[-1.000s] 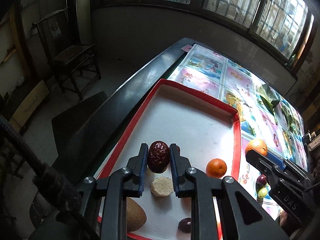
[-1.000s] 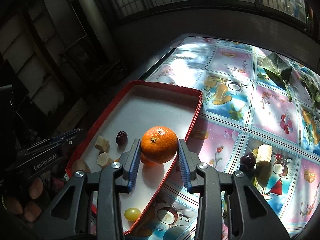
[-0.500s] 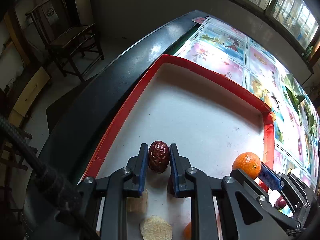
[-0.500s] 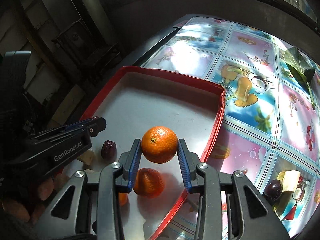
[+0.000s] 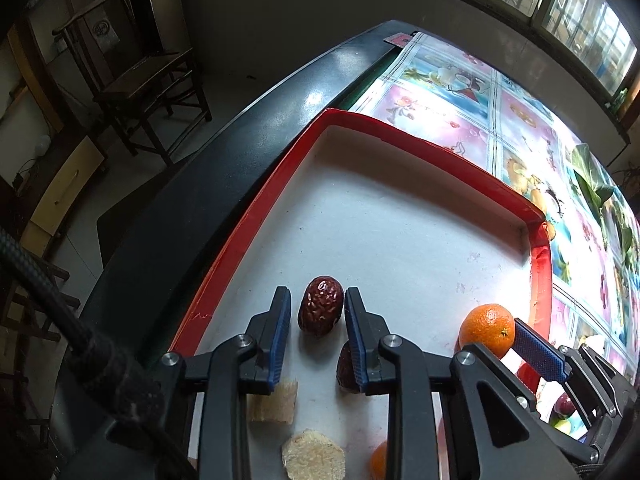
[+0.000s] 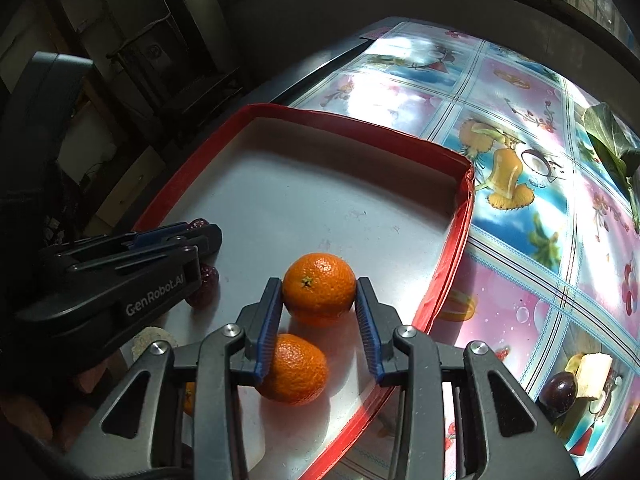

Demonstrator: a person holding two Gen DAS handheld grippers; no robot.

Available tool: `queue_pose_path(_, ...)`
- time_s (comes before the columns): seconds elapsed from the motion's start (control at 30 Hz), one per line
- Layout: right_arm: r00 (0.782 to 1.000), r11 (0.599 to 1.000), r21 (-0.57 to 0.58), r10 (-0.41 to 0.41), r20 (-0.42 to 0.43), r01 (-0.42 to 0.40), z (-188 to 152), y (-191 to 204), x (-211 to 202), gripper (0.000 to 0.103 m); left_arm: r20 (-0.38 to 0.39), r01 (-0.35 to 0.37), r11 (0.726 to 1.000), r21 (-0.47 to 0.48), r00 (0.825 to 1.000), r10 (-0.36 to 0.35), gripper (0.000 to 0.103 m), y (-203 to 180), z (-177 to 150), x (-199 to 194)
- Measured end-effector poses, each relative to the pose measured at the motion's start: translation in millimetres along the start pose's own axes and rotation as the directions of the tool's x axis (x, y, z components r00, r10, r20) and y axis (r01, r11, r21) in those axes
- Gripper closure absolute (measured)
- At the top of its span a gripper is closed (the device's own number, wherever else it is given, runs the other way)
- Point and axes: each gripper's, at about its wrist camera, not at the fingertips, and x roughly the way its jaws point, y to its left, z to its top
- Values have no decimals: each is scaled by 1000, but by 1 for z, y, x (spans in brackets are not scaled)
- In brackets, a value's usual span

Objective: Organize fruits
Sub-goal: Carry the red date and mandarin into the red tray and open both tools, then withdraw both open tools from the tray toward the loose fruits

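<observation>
A red-rimmed tray (image 5: pixel 424 152) with a white floor lies on the table; it also shows in the right wrist view (image 6: pixel 360 122). My left gripper (image 5: pixel 316 312) is open, and a dark red date (image 5: pixel 321 311) rests on the tray floor between its fingers with gaps on both sides. A second date (image 5: pixel 345 368) lies just behind the right finger. My right gripper (image 6: pixel 318 294) is shut on an orange (image 6: pixel 319 288) low over the tray, seen also in the left wrist view (image 5: pixel 486 330). Another orange (image 6: pixel 294 368) sits on the tray under it.
Two pale cut pieces (image 5: pixel 276 398) (image 5: pixel 313 460) lie on the tray near me. On the flowered tablecloth (image 6: pixel 520 240) to the right are a dark plum (image 6: pixel 558 390), a pale chunk (image 6: pixel 592 374) and green leaves (image 6: pixel 612 140). A chair (image 5: pixel 148 80) stands beyond the table's dark edge.
My left gripper has opened and the date now lies on the tray. Both grippers moved forward over the tray; the right one came lower with its orange, beside the orange on the tray.
</observation>
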Motion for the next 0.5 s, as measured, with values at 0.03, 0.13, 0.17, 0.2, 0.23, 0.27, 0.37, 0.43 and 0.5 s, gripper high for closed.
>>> queue_pose_path(0.03, 1000, 1000, 1, -2, 2, 2, 0, 0, -2, 63, 8, 7, 1000, -5, 1000, -7, 73, 1, -1, -5)
queue_pose_path(0.13, 1000, 1000, 11, 7, 23, -7, -3, -2, -13, 61, 49, 31, 999, -17, 998, -30, 63, 1, -5, -27)
queue_pose_path(0.17, 999, 1000, 19, 8, 34, -9, -3, -3, -18, 60, 65, 38, 999, -21, 997, -36, 58, 1, -8, -34)
queue_pose_path(0.2, 999, 1000, 25, 13, 44, -14, -4, -5, -25, 60, 82, 46, 998, -31, 996, -44, 56, 2, -10, -42)
queue_pose_path(0.23, 998, 999, 32, 21, 58, -23, -6, -6, -32, 60, 94, 59, 998, -39, 994, -55, 56, 2, -14, -50)
queue_pose_path(0.27, 997, 999, 42, 29, 74, -32, -8, -8, -40, 58, 101, 72, 997, -41, 993, -67, 56, 3, -18, -57)
queue_pose_path(0.37, 993, 997, 63, 48, 109, -55, -17, -12, -64, 57, 126, 107, 993, -50, 987, -100, 53, 3, -34, -79)
queue_pose_path(0.43, 988, 994, 87, 57, 145, -70, -32, -18, -83, 55, 140, 132, 990, -41, 982, -125, 52, -2, -47, -89)
queue_pose_path(0.5, 983, 988, 127, 61, 173, -84, -50, -28, -99, 52, 144, 153, 988, -24, 978, -148, 52, -9, -59, -98)
